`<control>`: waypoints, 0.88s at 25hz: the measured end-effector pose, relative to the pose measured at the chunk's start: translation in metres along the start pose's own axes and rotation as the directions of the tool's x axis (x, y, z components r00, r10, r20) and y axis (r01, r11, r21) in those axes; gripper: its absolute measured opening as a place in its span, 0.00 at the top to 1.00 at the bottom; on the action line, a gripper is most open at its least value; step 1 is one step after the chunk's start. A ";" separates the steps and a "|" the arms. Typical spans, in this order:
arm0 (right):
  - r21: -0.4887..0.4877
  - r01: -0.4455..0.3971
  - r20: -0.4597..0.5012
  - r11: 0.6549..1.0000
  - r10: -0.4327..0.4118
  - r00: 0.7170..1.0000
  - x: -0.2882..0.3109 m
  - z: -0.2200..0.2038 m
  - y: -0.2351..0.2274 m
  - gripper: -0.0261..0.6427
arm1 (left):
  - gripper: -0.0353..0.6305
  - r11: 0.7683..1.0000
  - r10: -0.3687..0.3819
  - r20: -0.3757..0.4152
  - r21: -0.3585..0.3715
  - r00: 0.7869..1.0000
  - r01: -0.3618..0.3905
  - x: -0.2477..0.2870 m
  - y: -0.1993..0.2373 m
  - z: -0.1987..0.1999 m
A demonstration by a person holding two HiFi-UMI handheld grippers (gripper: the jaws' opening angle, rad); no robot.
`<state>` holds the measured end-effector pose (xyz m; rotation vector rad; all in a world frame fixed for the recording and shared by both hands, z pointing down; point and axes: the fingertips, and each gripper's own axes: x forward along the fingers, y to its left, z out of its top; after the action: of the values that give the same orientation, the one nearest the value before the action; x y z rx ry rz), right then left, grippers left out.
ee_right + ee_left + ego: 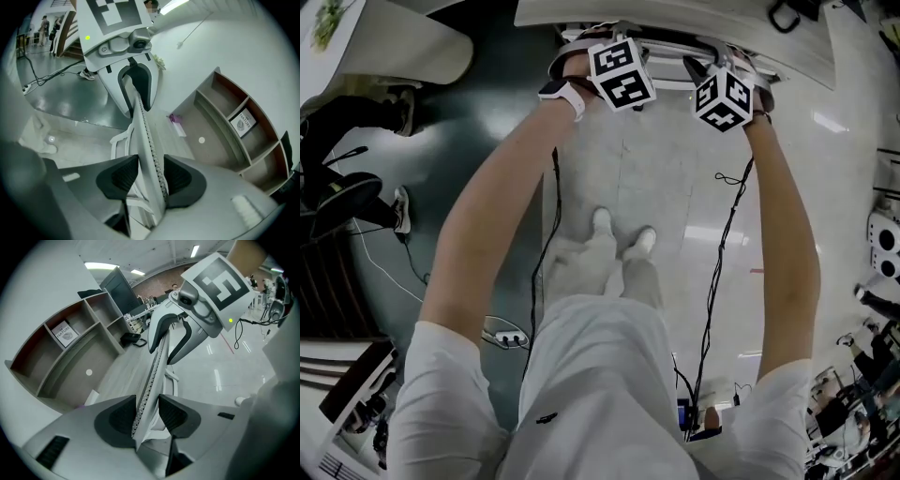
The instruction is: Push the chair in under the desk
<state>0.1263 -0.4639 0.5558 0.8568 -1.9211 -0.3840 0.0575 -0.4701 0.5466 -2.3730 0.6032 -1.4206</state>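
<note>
The chair (157,362) stands straight ahead of me, at arm's reach, with its backrest's thin top edge running crosswise from 1 hand to the other. I have both tongs on that edge, so neither hand is nearer. My left tongs (145,416) pinch the mesh rim: both dark pads lie against it. My right tongs (149,180) sit astride the same rim further along. Their jaws are spread wide, and the pads stand just beside the rim rather than plainly pressing it, so I judge that side loose. The bench (117,376) lies just beyond the backrest, on the far side from me, with a curved shelf (70,357) standing on it. Seen from my head, the backrest is close up against the bench's near edge (675,19). The seat is hidden, so I cannot tell how far under it sits, but I judge the chair nearly home. What matters next is the line: any last push has to go straight away from me, square to the backrest's long edge, toward the bench. With the right side slack, an uneven shove could swing the chair sideways.
</note>
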 end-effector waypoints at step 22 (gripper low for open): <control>0.355 0.118 0.202 0.927 -0.200 0.959 -0.175 0.057 0.016 0.78 | 0.74 0.844 0.237 0.308 -0.534 0.921 -0.039 -0.171 -0.043 0.017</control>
<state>0.1213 -0.3346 0.4246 1.2485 -2.1819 -0.2611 0.0091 -0.3465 0.4300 -2.8250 1.1447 -0.7756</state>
